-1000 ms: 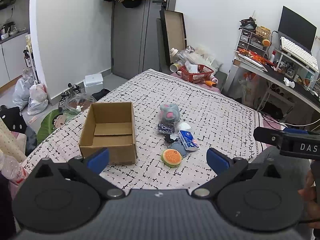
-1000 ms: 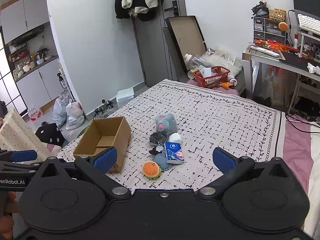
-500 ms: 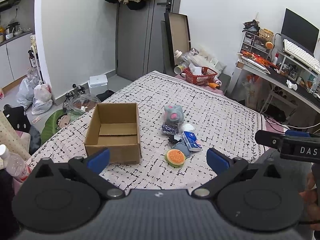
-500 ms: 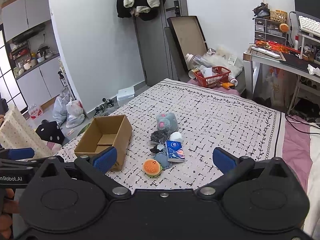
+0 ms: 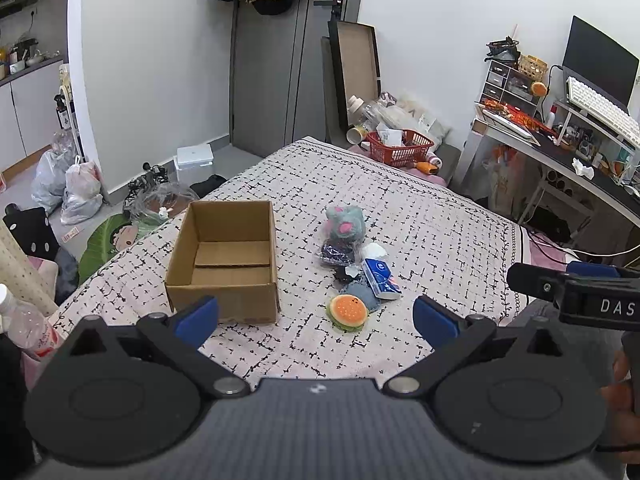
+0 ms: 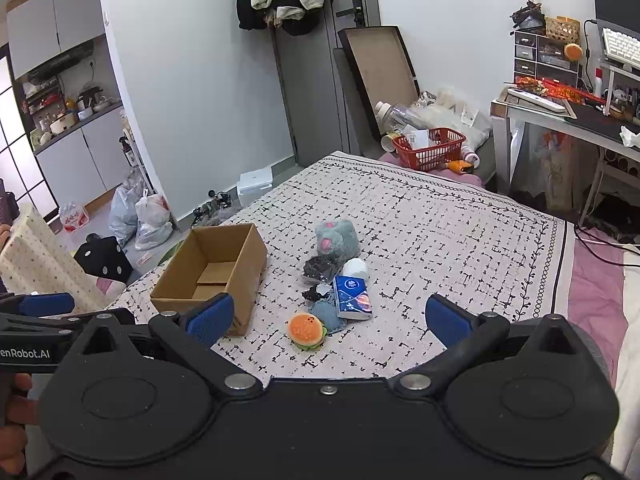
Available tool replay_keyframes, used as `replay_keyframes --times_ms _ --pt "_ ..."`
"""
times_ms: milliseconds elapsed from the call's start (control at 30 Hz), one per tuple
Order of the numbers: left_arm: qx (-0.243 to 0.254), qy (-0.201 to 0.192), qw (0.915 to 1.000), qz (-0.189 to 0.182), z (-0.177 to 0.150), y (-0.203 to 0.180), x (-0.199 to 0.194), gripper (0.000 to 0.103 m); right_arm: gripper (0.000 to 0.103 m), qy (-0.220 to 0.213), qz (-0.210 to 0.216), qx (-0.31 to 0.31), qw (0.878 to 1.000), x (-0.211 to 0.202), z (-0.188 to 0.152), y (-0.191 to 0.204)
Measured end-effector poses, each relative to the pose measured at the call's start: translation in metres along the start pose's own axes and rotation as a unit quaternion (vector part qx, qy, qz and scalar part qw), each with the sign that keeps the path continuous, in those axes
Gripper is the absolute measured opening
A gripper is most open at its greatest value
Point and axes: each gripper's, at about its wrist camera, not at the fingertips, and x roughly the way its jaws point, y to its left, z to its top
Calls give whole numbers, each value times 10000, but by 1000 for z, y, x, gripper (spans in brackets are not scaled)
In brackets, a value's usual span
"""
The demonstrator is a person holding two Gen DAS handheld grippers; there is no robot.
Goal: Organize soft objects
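Both grippers hang above the near edge of the bed [image 5: 440,208], nothing held. Left gripper [image 5: 316,318] has its jaws spread wide, and the right gripper [image 6: 326,316] is spread wide too. Neither touches anything.

The cardboard box [image 5: 226,256] sits open and empty toward the bed's left edge. The soft things lie in a loose pile just beside it, mid-bed: grey plush toy [image 5: 344,222] farthest, dark crinkly packet [image 5: 338,254] touching it, tissue pack [image 5: 380,278], blue-grey fabric piece [image 5: 358,294] partly under the tissue pack, and burger squishy [image 5: 347,312] nearest the near edge (there is a small white item by the tissue pack too, unclear what).

Judged step: the very start, approach phase; no item is boxed yet. The next move likely calls for lowering one gripper over the burger squishy, the closest and most exposed piece, closing gently since it will compress, then carrying it left over the box wall.
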Motion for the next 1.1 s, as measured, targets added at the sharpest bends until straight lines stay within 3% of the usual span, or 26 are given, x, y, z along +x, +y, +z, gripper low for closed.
replay_keyframes --times_ms 333,1100 --pt "-59 79 9999 20 3 -3 19 103 103 129 55 -94 9999 18 3 -8" --pt "-609 634 9961 124 18 -14 105 98 103 1098 364 368 9926 110 20 -44"
